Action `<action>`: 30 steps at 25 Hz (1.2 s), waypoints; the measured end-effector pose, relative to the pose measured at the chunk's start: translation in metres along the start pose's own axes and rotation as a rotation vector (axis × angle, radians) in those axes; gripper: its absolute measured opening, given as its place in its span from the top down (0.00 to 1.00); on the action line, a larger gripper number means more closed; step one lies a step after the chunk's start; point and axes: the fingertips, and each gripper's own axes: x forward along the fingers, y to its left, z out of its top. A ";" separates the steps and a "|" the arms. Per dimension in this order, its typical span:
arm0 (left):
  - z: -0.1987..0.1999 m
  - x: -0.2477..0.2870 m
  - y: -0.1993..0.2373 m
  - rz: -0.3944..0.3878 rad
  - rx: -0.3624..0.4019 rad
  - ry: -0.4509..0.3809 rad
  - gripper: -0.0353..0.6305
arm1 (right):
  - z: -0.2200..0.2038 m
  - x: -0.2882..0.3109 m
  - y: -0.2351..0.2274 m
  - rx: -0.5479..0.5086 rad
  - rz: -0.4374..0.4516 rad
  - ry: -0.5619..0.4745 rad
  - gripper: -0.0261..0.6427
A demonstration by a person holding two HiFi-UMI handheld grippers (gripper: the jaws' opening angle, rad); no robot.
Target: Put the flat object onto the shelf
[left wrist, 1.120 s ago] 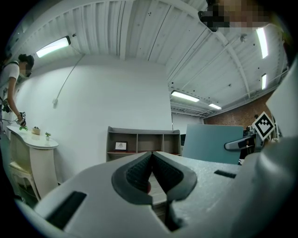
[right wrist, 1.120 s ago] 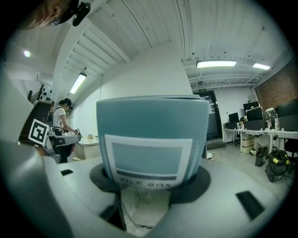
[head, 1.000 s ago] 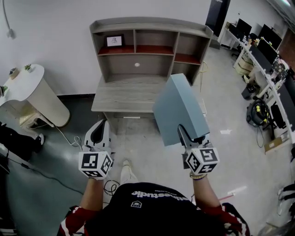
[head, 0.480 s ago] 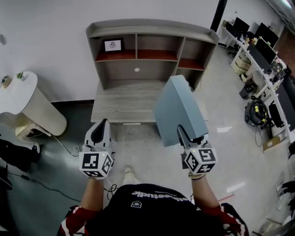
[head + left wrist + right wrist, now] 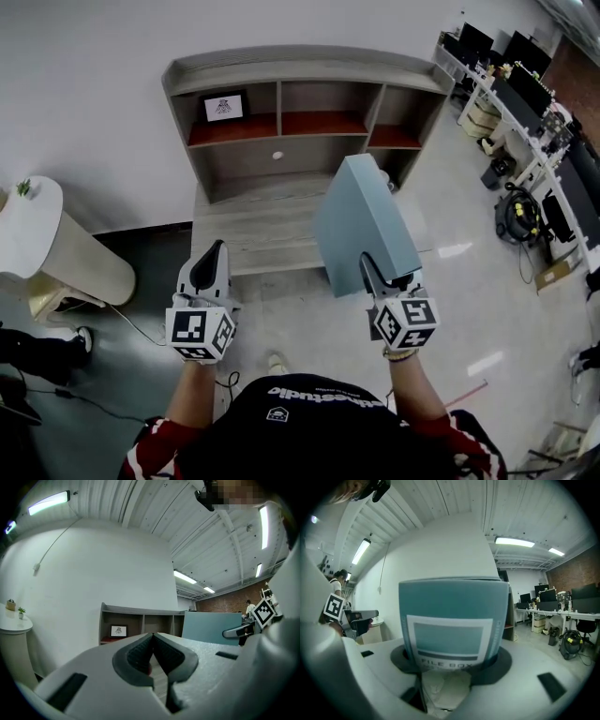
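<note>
A flat blue-grey file box (image 5: 364, 225) stands up from my right gripper (image 5: 386, 277), which is shut on its spine end. In the right gripper view the file box (image 5: 452, 620) fills the middle, its label facing the camera, with the jaws clamped on both sides. The grey shelf unit (image 5: 291, 103) with red-lined compartments stands against the white wall ahead, over a grey desk top (image 5: 258, 230). My left gripper (image 5: 211, 267) is held low at the left, jaws shut together and empty; in its own view the shelf (image 5: 140, 623) shows beyond the closed tips (image 5: 153, 635).
A small framed picture (image 5: 224, 107) stands in the shelf's left compartment. A white round stand (image 5: 52, 239) with a small plant is at the left. Desks with monitors and bags (image 5: 525, 103) line the right side. Cables lie on the floor at the lower left.
The shelf and desk have shifted slightly and the view has turned left as I step closer. Both grippers keep the same pose, and the file box stays in the right one.
</note>
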 end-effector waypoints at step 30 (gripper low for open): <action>-0.023 0.071 0.084 -0.040 -0.008 0.009 0.94 | -0.058 0.164 0.019 -0.032 -0.083 0.079 0.56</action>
